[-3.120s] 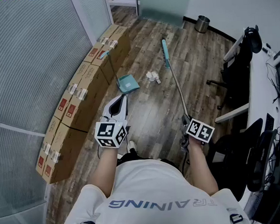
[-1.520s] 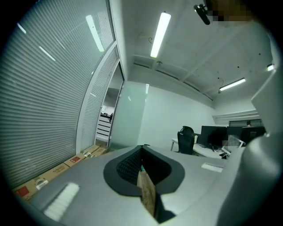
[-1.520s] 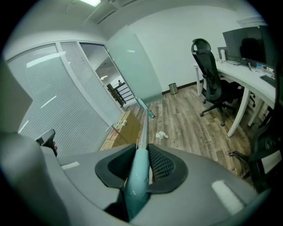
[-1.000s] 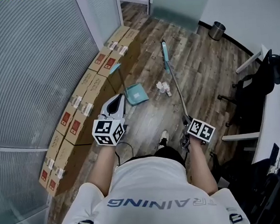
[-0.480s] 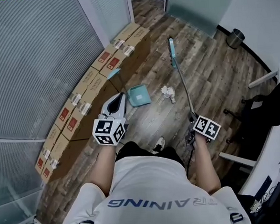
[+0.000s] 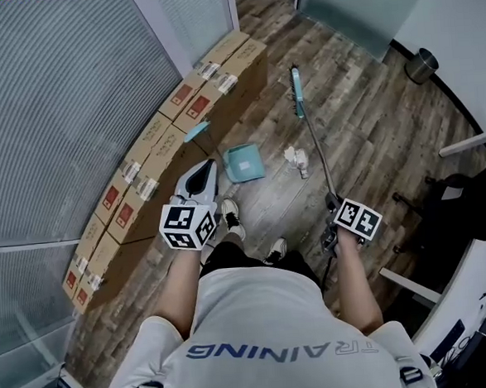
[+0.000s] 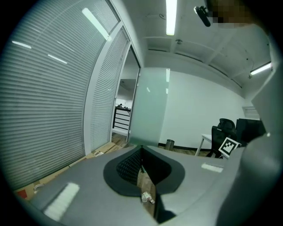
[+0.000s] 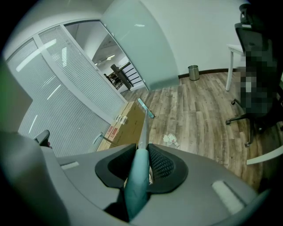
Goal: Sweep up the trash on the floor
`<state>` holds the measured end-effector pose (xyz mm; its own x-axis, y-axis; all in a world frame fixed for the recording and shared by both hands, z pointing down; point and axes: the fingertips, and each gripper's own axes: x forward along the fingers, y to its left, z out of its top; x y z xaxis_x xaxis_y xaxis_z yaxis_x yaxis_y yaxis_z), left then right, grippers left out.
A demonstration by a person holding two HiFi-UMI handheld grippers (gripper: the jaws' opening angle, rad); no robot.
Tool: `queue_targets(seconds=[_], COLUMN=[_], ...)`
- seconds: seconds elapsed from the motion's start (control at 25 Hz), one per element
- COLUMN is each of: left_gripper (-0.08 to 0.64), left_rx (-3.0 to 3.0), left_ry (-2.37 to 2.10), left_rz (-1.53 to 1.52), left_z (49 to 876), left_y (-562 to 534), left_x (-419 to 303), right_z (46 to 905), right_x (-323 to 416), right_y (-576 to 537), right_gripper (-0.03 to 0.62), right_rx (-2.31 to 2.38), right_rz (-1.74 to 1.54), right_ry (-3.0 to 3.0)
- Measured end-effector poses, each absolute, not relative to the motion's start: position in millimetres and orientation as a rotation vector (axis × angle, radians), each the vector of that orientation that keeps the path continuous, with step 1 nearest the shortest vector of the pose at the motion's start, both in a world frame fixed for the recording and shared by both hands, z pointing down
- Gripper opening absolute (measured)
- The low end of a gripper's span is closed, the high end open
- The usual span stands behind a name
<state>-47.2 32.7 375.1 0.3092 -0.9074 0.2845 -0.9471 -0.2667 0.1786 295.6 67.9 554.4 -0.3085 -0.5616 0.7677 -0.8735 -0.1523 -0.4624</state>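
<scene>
White crumpled paper, the trash, lies loose on the wood floor, just to the right of the teal dustpan and apart from it. We find nothing inside the pan as far as the head view shows, so we judge the sweep not yet begun. All of the collecting is left: drawing the paper into the pan and lifting it away.

The right gripper is clamped on the teal grip of the broom, with both pads pressing on it. The left gripper has its jaws closed together on nothing; only floor and the paper show through the slit beneath them. The dustpan stands unheld, its thin handle rising up and to the left toward the cardboard boxes.

Orientation: the broom's long axis runs from the right gripper away from the person and slopes down to the broom head, leaning slightly left in the head view. The head sits on the far side of the trash, clear of it. Whether the bristles touch the floor we cannot tell. We judge that placing suited to a pull stroke back toward the pan
</scene>
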Motion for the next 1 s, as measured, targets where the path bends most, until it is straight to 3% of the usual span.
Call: queue_targets(seconds=[0.72,1.0], left_gripper=[0.000,0.000], left_rx=[2.280,2.234], left_ry=[-1.478,-1.474], left_rz=[0.205,0.295], left_z=[433.7,463.8], left_y=[-115.1,-129.9], left_x=[-155.4,-166.9], right_z=[542.9,564.2], right_x=[210.9,214.4], right_y=[-33.9,-39.6], right_gripper=[0.106,0.106], right_rx=[1.769,1.730], right_rz=[1.415,1.445], right_ry=[-1.666,-1.605])
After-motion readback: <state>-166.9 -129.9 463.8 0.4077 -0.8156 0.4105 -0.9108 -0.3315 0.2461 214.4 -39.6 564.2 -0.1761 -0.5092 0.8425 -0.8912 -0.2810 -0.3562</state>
